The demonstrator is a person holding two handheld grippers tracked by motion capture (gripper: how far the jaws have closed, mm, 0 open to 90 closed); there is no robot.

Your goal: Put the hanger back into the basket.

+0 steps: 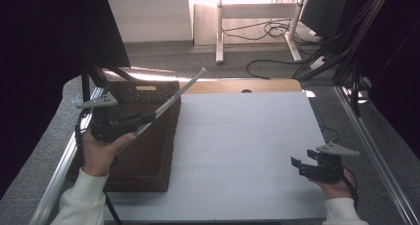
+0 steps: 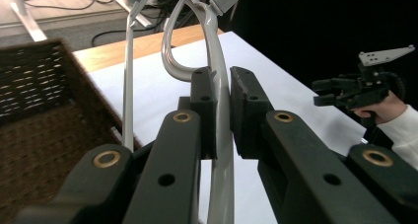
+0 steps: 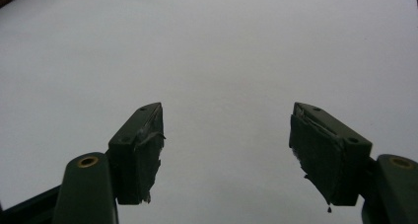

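Observation:
My left gripper (image 1: 148, 117) is shut on a grey plastic hanger (image 1: 181, 92) and holds it above a dark brown wicker basket (image 1: 148, 150) at the table's left. The hanger slants up and to the right, past the basket's far corner. In the left gripper view the pads (image 2: 204, 110) pinch the hanger's curved neck (image 2: 217, 51), with the basket (image 2: 34, 110) below at the left. My right gripper (image 1: 296, 163) rests low near the table's front right, open and with nothing in it. Its jaws stand wide apart over the bare white surface (image 3: 226, 46). The left gripper view also catches the right gripper (image 2: 320, 92) at the far right.
A white sheet (image 1: 237, 145) covers the table, and a strip of wood (image 1: 223, 86) shows at the far edge. Metal rails (image 1: 59, 170) run along both sides. Beyond the table are desk legs (image 1: 219, 31) and cables (image 1: 277, 61) on the floor.

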